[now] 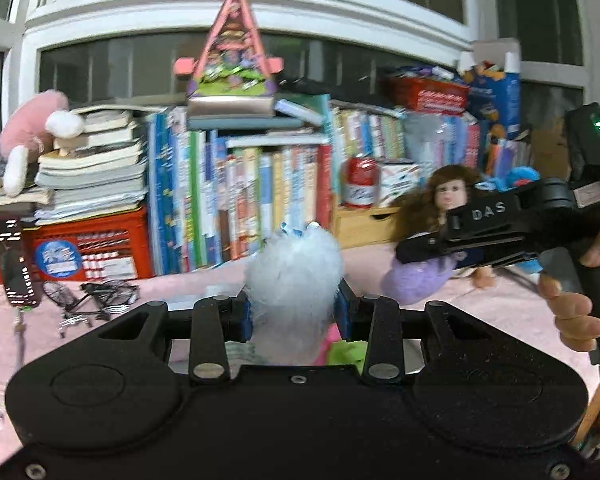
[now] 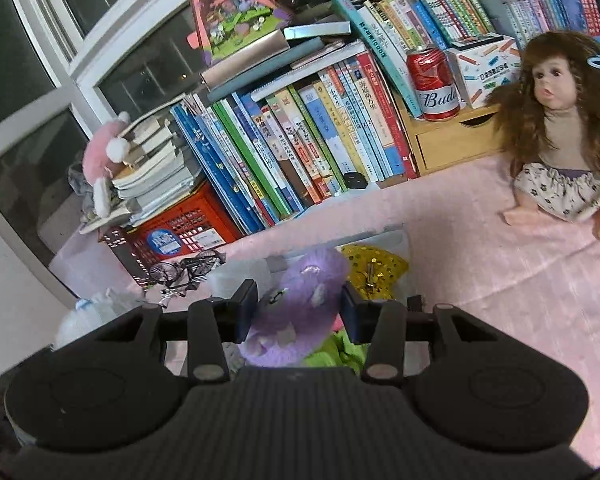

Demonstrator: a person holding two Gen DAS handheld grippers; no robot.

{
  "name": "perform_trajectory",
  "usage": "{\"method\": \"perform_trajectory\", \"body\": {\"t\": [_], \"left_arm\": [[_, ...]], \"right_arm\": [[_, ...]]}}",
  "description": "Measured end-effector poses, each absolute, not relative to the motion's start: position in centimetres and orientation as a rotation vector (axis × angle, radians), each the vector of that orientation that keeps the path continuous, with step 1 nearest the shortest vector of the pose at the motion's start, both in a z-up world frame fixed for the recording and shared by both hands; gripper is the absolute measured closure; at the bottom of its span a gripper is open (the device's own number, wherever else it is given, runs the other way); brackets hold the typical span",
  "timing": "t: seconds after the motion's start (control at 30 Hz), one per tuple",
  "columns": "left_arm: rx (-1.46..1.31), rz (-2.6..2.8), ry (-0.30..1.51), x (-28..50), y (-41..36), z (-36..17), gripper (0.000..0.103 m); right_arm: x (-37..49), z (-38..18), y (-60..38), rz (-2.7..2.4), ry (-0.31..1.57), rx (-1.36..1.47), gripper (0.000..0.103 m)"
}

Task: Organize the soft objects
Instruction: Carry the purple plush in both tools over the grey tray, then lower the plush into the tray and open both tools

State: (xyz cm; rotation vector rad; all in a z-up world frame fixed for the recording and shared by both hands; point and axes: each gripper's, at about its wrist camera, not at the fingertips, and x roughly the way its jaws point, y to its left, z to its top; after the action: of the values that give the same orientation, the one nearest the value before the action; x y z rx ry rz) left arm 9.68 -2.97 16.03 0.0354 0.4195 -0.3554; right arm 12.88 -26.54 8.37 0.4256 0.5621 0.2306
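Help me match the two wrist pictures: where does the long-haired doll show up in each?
Left wrist: doll at right of centre, partly behind the right tongs.
Right wrist: doll at the far right, sitting on the pink cloth.
Shared landmark: the red can, just left of the doll in both.

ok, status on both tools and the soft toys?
Left tool shut on white fluffy toy. Right tool shut on purple plush. Both lifted off the pink cloth. Doll seated far right, not in the way.
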Motion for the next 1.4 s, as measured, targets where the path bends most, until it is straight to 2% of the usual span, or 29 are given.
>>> {"method": "perform_trajectory", "body": {"t": [0.2, 0.47, 0.63, 0.93, 1.17, 1.27, 1.4], "left_arm": [[0.021, -0.317, 0.553, 14.2, -0.6, 15.3, 0.068], [-0.026, -0.339, 0.832, 19.7, 0.4, 12.4, 0.067], [-0.064, -0.305, 0.927, 22.1, 0.9, 10.6, 0.067], [-0.122, -0.239, 1.035, 25.0, 2.4, 8.2, 0.067], [-0.15, -0.233, 1.043, 26.1, 2.5, 7.4, 0.067], [-0.148, -0.23, 1.047, 26.4, 2.3, 7.2, 0.067], [-0.147, -0.227, 1.05, 26.6, 2.1, 6.9, 0.067]], "right_arm": [[15.6, 7.5, -24.5, 0.207, 0.628, 0.399, 0.055], [18.3, 6.1, -19.8, 0.224, 0.722, 0.263, 0.055], [19.9, 5.0, -17.5, 0.231, 0.779, 0.191, 0.054], [21.7, 2.8, -15.7, 0.245, 0.865, 0.126, 0.054], [22.5, 1.9, -15.6, 0.241, 0.882, 0.126, 0.054], [22.8, 1.6, -15.3, 0.234, 0.892, 0.111, 0.059], [23.1, 1.1, -15.3, 0.227, 0.904, 0.11, 0.059]]}}
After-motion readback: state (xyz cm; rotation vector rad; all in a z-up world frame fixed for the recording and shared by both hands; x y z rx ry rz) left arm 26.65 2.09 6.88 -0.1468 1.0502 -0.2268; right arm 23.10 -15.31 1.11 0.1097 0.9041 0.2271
